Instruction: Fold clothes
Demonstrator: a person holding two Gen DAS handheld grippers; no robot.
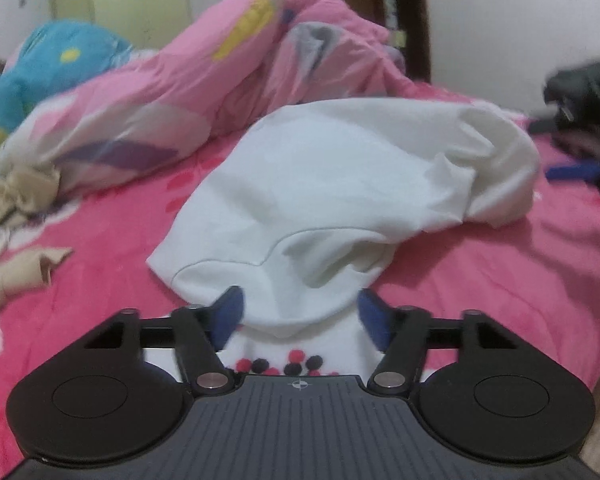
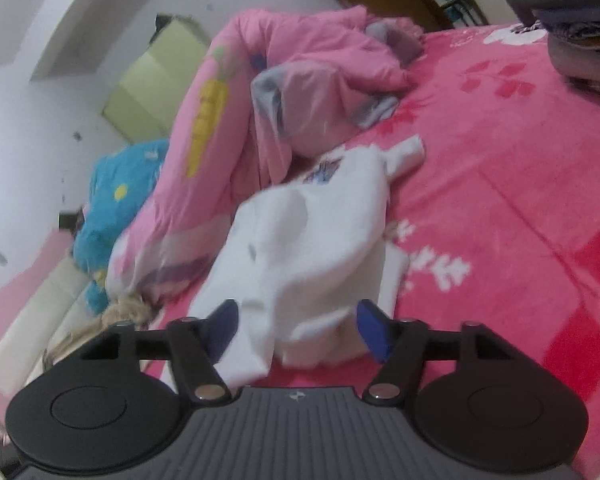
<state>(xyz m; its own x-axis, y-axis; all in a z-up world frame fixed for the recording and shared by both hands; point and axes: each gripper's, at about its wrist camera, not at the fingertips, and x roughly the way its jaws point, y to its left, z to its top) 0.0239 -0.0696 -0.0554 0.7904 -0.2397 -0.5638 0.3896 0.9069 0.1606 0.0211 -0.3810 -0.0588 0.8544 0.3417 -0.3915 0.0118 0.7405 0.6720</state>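
White garment (image 1: 332, 200) edge btwn both jaws, apart | pink sheet (image 2: 500, 184) bare at right

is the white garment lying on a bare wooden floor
No, the white garment lies on a pink floral bedsheet, beside a rumpled pink quilt.

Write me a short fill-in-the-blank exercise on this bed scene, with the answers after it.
1. The garment between the left gripper's fingers is ____ in colour.
2. The bedsheet is ____.
3. The quilt bears a printed yellow ____.
4. The pads on the right gripper are ____.

Answers: white; pink; carrot; blue
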